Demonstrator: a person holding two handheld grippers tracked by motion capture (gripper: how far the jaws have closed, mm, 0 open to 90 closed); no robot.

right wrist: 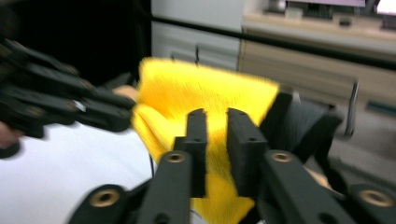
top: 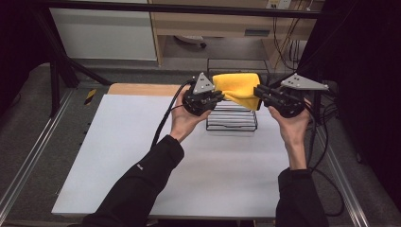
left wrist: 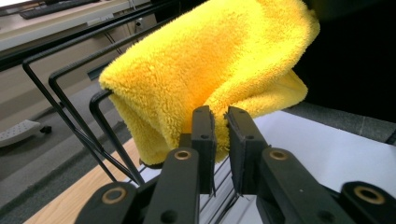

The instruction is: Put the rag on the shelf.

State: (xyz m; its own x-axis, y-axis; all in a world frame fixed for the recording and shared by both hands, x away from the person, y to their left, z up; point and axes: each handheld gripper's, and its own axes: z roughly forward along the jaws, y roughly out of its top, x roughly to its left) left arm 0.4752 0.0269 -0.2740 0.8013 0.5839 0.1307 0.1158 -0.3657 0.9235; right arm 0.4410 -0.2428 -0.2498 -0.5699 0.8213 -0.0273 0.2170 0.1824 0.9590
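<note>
**Yellow cloth held over wire rack by both grippers**

Black wire rack (top: 231,118) standing on the white worktop (top: 142,156) near its far edge, fluffy yellow cloth (top: 239,87) draped across its top and hanging partly down the right side. Between the wires beneath, only bare worktop showing.

Plenty of open white surface in front of the rack and to its left; wooden strip (top: 142,89) along the far edge; right edge of the worktop close beside the rack, cables trailing there.

Left gripper (top: 218,96) level, pointing right from the rack's left side, jaws pinched on the cloth's lower fold (left wrist: 219,100) with only a thin slit between the pads. Right gripper (top: 259,92) level, pointing left from the opposite side, jaws closed on the cloth's right-hand edge (right wrist: 210,93). Both hands raised above the worktop at rack-top height, forearms in black sleeves reaching in from the near side.
</note>
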